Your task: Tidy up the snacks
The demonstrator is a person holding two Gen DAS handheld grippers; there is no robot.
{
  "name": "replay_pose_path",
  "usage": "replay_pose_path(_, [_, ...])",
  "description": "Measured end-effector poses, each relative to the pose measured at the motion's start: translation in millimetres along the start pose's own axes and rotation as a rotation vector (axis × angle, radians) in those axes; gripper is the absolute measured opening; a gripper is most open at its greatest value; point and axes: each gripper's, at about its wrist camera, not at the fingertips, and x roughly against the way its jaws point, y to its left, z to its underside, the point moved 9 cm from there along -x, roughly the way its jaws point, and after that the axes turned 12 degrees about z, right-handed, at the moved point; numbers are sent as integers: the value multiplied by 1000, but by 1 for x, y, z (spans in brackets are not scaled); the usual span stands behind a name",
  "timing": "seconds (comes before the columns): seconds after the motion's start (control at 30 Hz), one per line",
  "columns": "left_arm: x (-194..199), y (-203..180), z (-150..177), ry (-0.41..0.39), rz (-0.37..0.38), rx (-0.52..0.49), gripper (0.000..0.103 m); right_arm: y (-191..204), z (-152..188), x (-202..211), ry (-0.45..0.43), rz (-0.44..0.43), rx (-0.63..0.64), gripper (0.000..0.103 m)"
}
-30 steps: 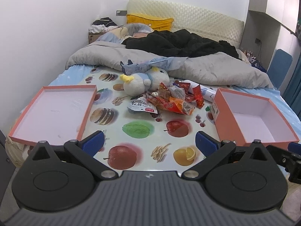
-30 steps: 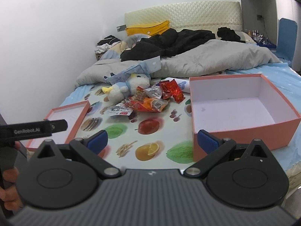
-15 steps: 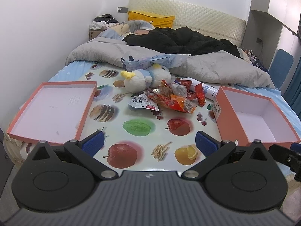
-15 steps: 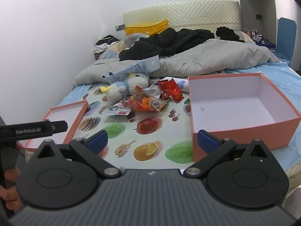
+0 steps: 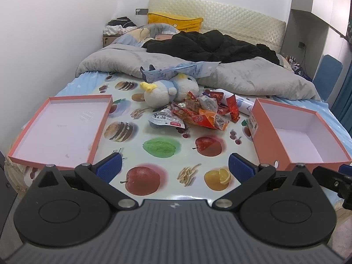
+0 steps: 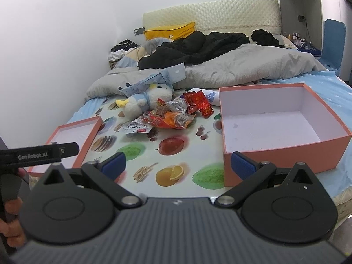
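Note:
A heap of snack packets (image 5: 199, 115) (image 6: 173, 115), red, orange and silver, lies in the middle of a fruit-printed mat (image 5: 162, 147) on a bed. An empty orange box (image 5: 294, 134) (image 6: 275, 127) stands to the right of the heap, and its shallow lid (image 5: 59, 127) (image 6: 72, 140) lies to the left. My left gripper (image 5: 175, 168) is open over the mat's near edge, well short of the snacks. My right gripper (image 6: 178, 161) is open too, its right finger beside the box's front corner. Neither holds anything.
A plush duck (image 5: 169, 91) (image 6: 146, 100) lies against the back of the snack heap. Behind it are a grey duvet (image 5: 242, 77), black clothes and a yellow pillow. A white wall runs along the left. A hand holds the left gripper's handle (image 6: 13, 200) at the bed's foot.
Both views have drifted slightly toward the bed, so the heap and boxes sit a little nearer. Both grippers stayed open and nothing on the mat moved.

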Motion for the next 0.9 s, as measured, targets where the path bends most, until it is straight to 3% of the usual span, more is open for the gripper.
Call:
replay_pose_path(0.53, [-4, 8, 6, 24, -4, 3, 103, 1, 11, -8, 31, 4, -12, 103])
replay_pose_path(0.9, [-32, 20, 14, 75, -6, 10, 103, 4, 21, -26, 73, 6, -17, 103])
